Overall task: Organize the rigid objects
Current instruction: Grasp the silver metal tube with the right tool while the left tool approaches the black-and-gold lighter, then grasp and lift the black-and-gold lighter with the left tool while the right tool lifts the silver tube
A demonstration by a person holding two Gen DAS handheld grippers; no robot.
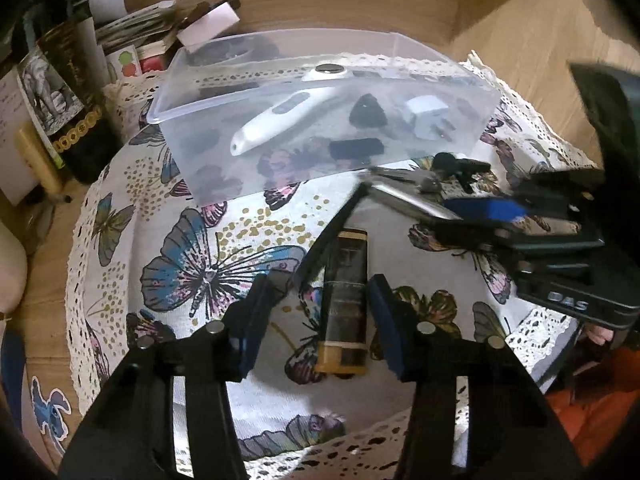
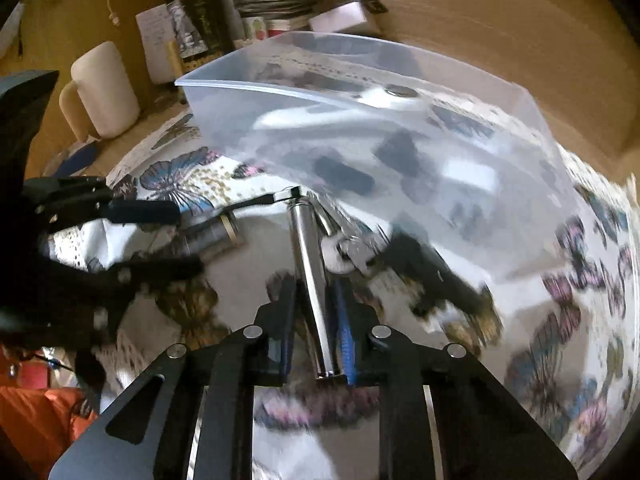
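A clear plastic box (image 1: 188, 128) stands on the butterfly cloth and holds a white thermometer (image 1: 280, 114), a white plug (image 1: 426, 118) and small black items. My left gripper (image 1: 320, 300) is open around a dark brown tube (image 1: 346, 308) lying on the cloth. My right gripper (image 2: 316, 320) is shut on a shiny metal tool (image 2: 310, 264) with a black strip hinged at its far end, held just above the cloth in front of the box (image 2: 480, 152). In the left wrist view the right gripper (image 1: 488, 210) and the tool (image 1: 404, 196) show at the right.
Keys and a small black clip microphone (image 1: 460, 164) lie by the box's near right corner. Books, papers and a dark bottle (image 1: 76, 108) crowd the far left. A white mug (image 2: 104, 92) stands left of the cloth. Wooden walls close the back.
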